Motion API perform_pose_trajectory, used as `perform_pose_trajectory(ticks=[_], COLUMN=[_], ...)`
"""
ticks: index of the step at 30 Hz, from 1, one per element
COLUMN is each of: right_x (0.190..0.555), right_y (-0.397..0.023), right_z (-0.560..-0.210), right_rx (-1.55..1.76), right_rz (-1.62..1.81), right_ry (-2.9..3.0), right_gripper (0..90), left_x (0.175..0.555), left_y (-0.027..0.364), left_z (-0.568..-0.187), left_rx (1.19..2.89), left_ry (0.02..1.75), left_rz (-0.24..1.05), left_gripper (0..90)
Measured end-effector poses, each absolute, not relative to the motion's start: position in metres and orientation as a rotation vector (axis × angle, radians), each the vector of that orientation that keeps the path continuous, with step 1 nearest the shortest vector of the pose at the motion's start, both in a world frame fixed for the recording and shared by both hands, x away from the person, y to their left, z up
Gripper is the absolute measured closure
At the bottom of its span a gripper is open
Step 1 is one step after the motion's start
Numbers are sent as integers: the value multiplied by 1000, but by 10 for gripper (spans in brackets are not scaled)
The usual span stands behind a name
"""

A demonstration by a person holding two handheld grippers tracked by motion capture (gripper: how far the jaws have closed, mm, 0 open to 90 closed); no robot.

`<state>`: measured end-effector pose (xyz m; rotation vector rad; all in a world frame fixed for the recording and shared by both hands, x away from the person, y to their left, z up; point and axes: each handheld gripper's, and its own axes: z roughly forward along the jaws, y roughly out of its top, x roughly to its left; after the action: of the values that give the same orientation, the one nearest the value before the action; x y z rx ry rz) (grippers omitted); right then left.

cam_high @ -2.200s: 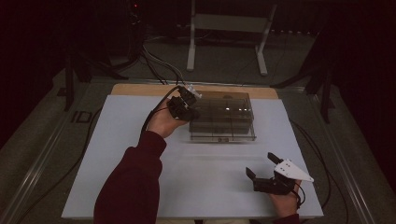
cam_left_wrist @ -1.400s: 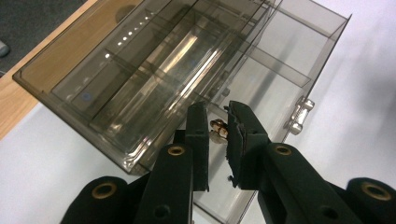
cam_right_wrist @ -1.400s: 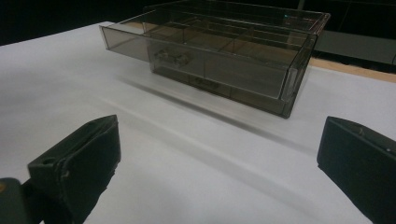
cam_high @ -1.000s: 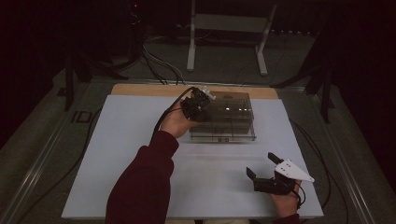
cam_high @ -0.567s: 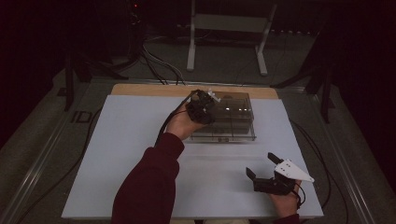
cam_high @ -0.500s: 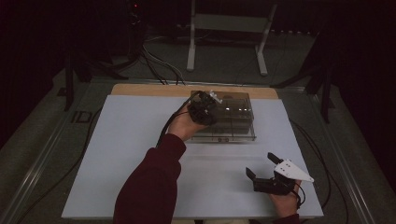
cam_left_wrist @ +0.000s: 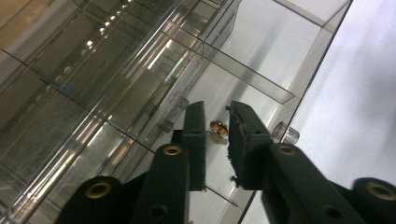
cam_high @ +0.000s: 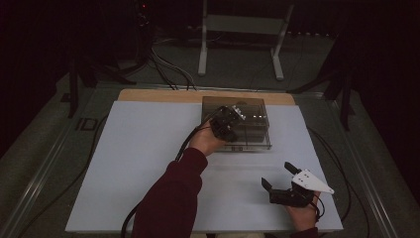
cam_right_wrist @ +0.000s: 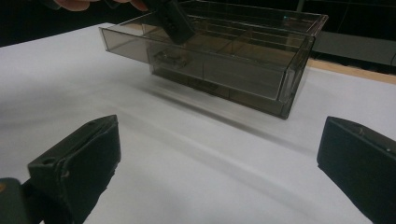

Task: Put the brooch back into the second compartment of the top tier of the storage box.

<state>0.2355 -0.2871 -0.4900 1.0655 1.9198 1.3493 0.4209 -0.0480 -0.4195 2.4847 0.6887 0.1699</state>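
A small brass-coloured metal fastener (cam_left_wrist: pixel 218 131) is lying on the floor of an open compartment of the smoke-tinted clear plastic organiser box (cam_high: pixel 247 111), just beyond the tips of your left gripper (cam_left_wrist: pixel 216 133) and in line with the narrow gap between its jaws. Those jaws have just been easing apart from shut and are now standing only slightly parted, gripping nothing; whether the pads are touching the piece cannot be told. It is looking hard, smooth, very light and likely to skid or flick away on the slick plastic, so you are best pinching it squarely across its widest part. Thin clear dividers are standing close on either side of the jaws. Well off to the near side, your right gripper (cam_high: pixel 285 175) is resting wide open and empty on the white table (cam_high: pixel 138 163).
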Motion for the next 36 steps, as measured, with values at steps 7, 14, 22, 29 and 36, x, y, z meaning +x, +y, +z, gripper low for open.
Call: perform_pose_trajectory(ticks=[7,14,22,29,36], right_x=[235,235,236,236,236], right_y=[-287,-286,-285,-283,-285], right_z=[-490,-491,-492,-493,-492], right_rx=[1063,1067,1073,1076,1081], right_rz=[1348,1345,1341,1337,1343], right_ry=[1919,1923,1926,1931,1919], right_gripper=[0,0,0,0,0], left_x=[408,373,320,286,264], left_y=[-20,53,136,184,213], left_z=[-407,-405,-423,-446,-458], left_rx=[2346,2164,2044,1931,1769], left_ry=[768,871,958,1020,1005], left_rz=[269,409,560,639,710], left_gripper=[419,238,108,10,10])
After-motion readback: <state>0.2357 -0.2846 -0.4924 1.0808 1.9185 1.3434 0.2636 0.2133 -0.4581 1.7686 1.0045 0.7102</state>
